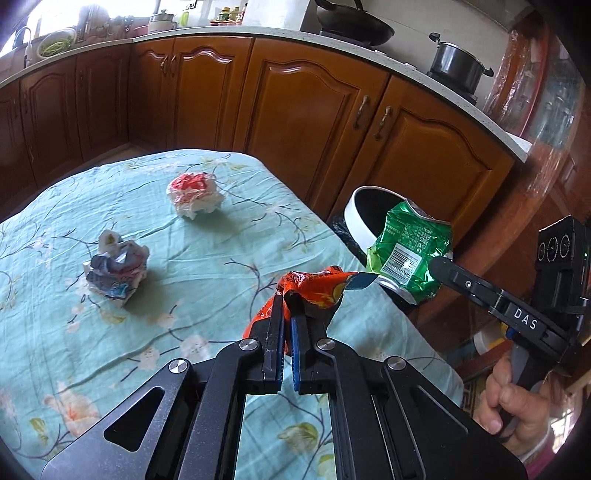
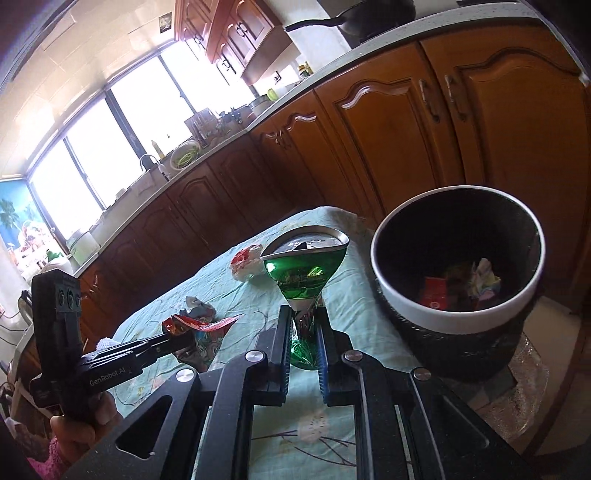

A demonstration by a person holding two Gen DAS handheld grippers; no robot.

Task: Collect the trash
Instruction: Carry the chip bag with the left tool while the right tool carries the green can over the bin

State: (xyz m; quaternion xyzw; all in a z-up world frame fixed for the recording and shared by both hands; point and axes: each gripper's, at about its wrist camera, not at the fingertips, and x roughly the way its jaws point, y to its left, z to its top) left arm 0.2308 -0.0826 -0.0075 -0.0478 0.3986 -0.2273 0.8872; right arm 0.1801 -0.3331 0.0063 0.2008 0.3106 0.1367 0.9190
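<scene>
Kitchen with wooden cabinet doors (image 1: 303, 110) under a pale speckled countertop (image 1: 229, 31); table draped in a teal floral tablecloth (image 1: 207, 258) in front.

From the left wrist: left gripper (image 1: 287, 306) clenched on a crumpled orange-red snack wrapper (image 1: 314, 286), held above the tablecloth near its right edge, long axis running up and to the right, with a blue-white tip toward the bin. Two more pieces of trash on the cloth, well apart: a crumpled red-and-white wad (image 1: 195, 195) farther back, a crumpled blue-and-white wad (image 1: 116, 267) nearer on the left. Right gripper (image 1: 439, 267) reaching in from the right, grasping a crushed green can (image 1: 410, 251) just in front of the rim of a white-rimmed black trash bin (image 1: 352, 218) beside the table. Barcode side of the can facing this camera, can tilted. Black wok (image 1: 354, 24) and dark lidded pot (image 1: 460, 66) on the counter. Person's hand (image 1: 513, 406) on the right gripper's handle. Bin's inside hidden here.

From the right wrist: right gripper (image 2: 304, 310) gripping the crushed green can (image 2: 304, 273) by its flattened lower end, long axis pointing away from the camera and up, silver top (image 2: 306, 242) uppermost. Trash bin (image 2: 458, 317) just right of the can, open mouth in full view, red and multicoloured wrappers (image 2: 458, 286) at its bottom. Left gripper (image 2: 173, 341) at lower left with the orange-red wrapper (image 2: 201, 328) pinched at its tip. Bright windows (image 2: 122, 125) and a sink faucet (image 2: 147, 162) along the far counter, seen only from this side.
</scene>
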